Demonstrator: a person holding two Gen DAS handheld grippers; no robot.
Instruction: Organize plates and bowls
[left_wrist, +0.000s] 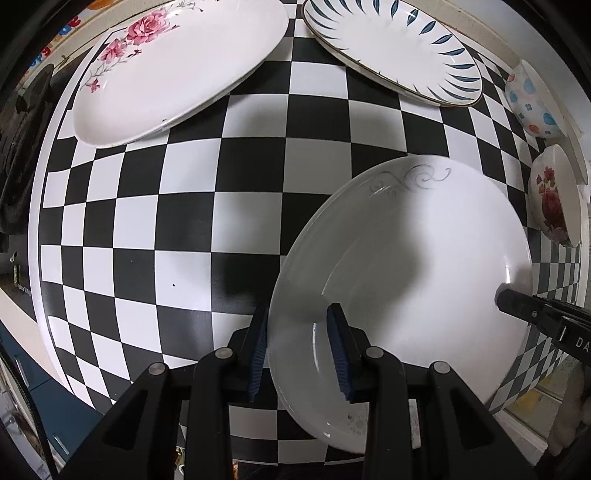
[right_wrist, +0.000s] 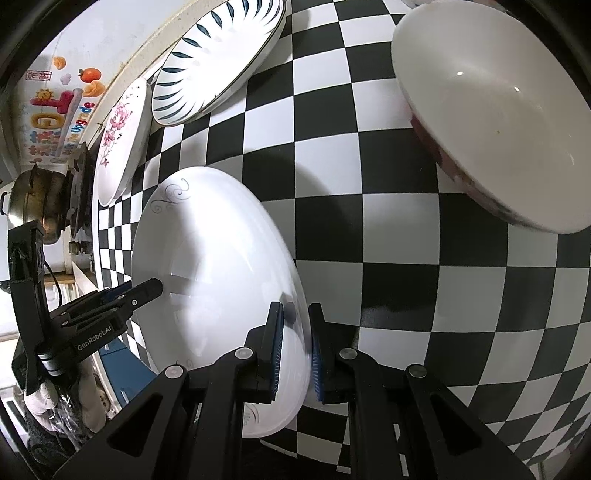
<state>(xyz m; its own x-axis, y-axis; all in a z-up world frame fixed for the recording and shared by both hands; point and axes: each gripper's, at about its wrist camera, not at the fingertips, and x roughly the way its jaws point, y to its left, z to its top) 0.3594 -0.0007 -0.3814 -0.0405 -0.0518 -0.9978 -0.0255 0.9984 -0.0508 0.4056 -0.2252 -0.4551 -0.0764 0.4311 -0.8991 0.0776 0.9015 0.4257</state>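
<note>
A white plate (left_wrist: 424, 258) with a grey scroll pattern is gripped from two sides over the checkered table (left_wrist: 184, 206). My left gripper (left_wrist: 298, 310) is shut on its near-left rim, one blue pad under the rim and the other on the inside. My right gripper (right_wrist: 295, 308) is shut on the opposite rim of the same plate (right_wrist: 207, 251). Each wrist view shows the other gripper at the plate's far edge: the right gripper (left_wrist: 509, 299) and the left gripper (right_wrist: 147, 290). Whether the plate touches the table I cannot tell.
At the back lie an oval rose plate (left_wrist: 177, 66) and a blue-leaf plate (left_wrist: 391, 48). On the right stand a dotted bowl (left_wrist: 532, 103) and a rose bowl (left_wrist: 554, 199), also large in the right wrist view (right_wrist: 498, 122). A metal pot (right_wrist: 33, 199) sits beyond the table's left edge.
</note>
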